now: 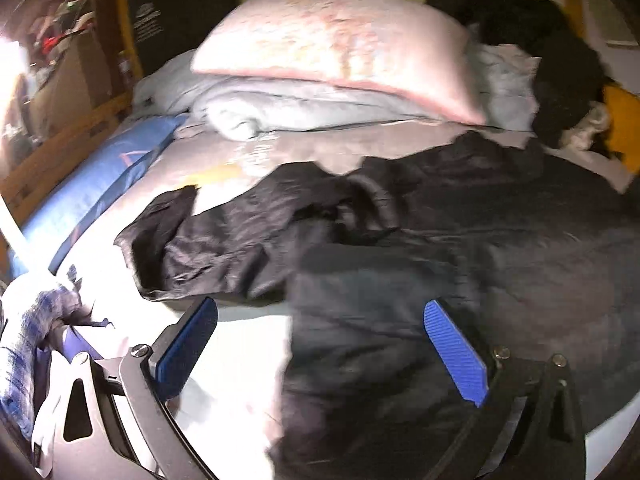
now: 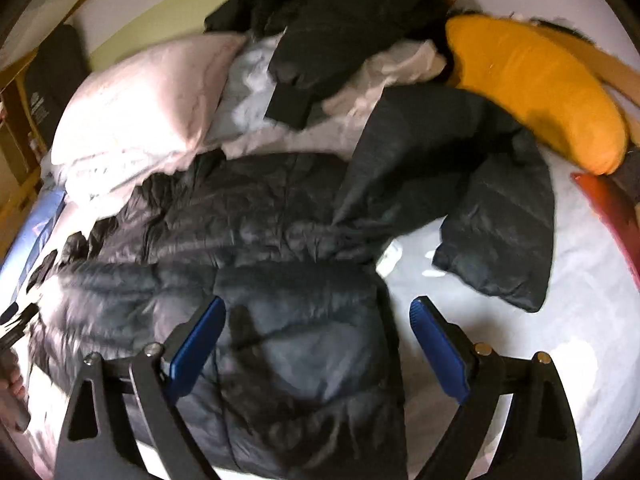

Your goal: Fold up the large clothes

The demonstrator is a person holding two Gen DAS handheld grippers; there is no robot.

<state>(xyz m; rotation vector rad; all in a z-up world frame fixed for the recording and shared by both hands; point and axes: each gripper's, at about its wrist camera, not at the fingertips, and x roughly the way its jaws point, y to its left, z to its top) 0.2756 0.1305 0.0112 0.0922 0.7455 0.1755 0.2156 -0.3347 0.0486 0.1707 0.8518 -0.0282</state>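
A large black puffer jacket (image 2: 256, 240) lies spread on the white bed sheet (image 2: 520, 340). One sleeve (image 2: 496, 224) lies out to the right in the right wrist view. In the left wrist view the jacket (image 1: 460, 248) fills the right half, with the other sleeve (image 1: 200, 248) crumpled to the left. My left gripper (image 1: 320, 320) is open and empty, held above the jacket's lower left edge. My right gripper (image 2: 318, 320) is open and empty, above the jacket's lower right edge.
A pink pillow (image 1: 340, 48) on folded grey bedding (image 1: 280, 108) lies at the head of the bed. Another black garment (image 2: 340, 12) and an orange cushion (image 2: 536, 92) lie at the back right. A blue pillow (image 1: 100, 184) lies along the left edge. A plaid cloth (image 1: 24, 340) is at the near left.
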